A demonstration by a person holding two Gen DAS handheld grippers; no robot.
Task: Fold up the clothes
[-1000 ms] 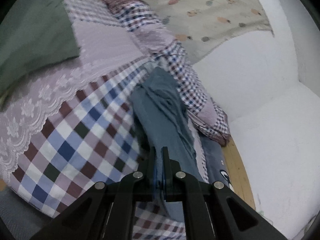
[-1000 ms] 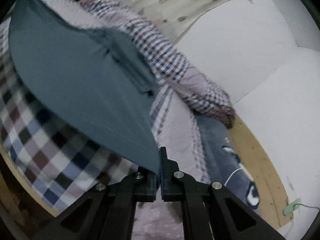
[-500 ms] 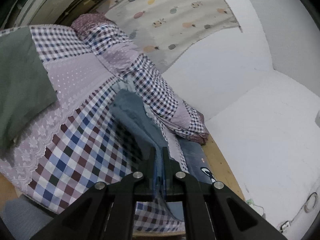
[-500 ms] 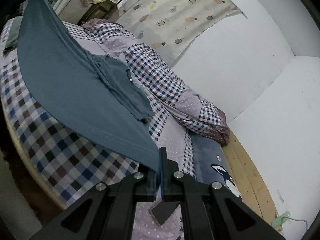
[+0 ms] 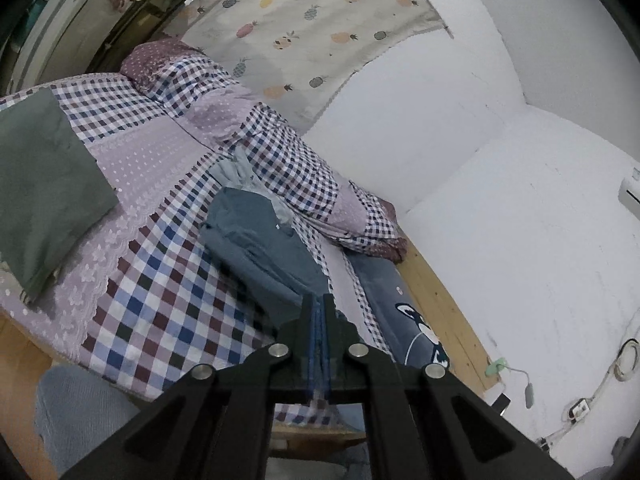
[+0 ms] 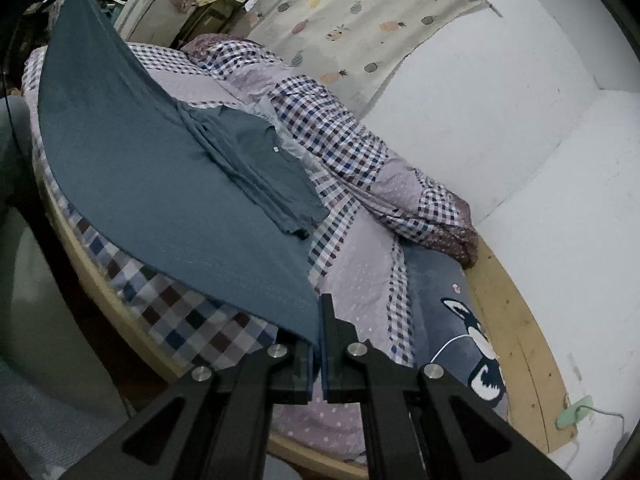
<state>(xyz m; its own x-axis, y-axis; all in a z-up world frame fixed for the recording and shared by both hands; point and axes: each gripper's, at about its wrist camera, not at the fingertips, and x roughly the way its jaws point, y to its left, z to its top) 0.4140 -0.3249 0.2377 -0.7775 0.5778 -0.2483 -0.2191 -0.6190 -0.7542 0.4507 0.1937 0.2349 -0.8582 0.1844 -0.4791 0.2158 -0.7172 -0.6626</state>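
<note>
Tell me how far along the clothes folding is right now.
Done: a green garment lies folded flat on the bed. In hand: both the left gripper and right gripper are shut on the blue T-shirt, lifted, its far end resting on the bed. Left: laying it down and folding it.

Left tool (image 5: 318, 320) clamped on blue shirt (image 5: 260, 240), checkered bedspread (image 5: 160, 300)

Checked quilt (image 5: 152, 304) on bed, pineapple curtain (image 5: 312, 28) behind.
</note>
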